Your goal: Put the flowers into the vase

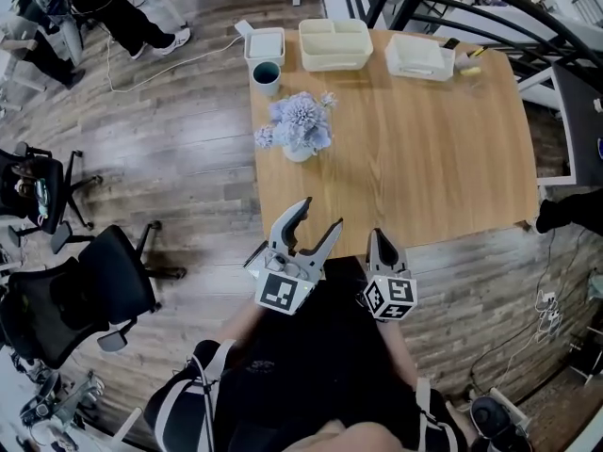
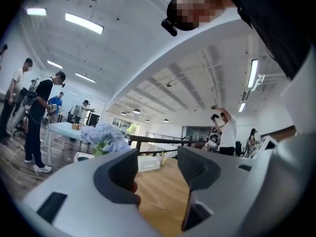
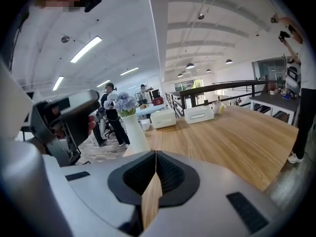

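- Left tongs [image 1: 320, 217] open, nothing btw jaws; right tongs [image 1: 382, 241] shut & empty. Both sit at near edge of tabletop [image 1: 443, 158], well apart from vase [image 1: 299, 152].
- Flowers [image 1: 300, 119] already in white vase, on tabletop's left part. Task looks done; no loose stems seen.
- Right gripper view shows vase upright w/ its slim neck. Head view hides that under blooms. Left gripper view gives blooms only, vase behind a jaw.

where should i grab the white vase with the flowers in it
Probably the slim white body of the vase, just under the flowers, coming in level from the near edge of the table: it stands upright and the blooms cover its mouth.
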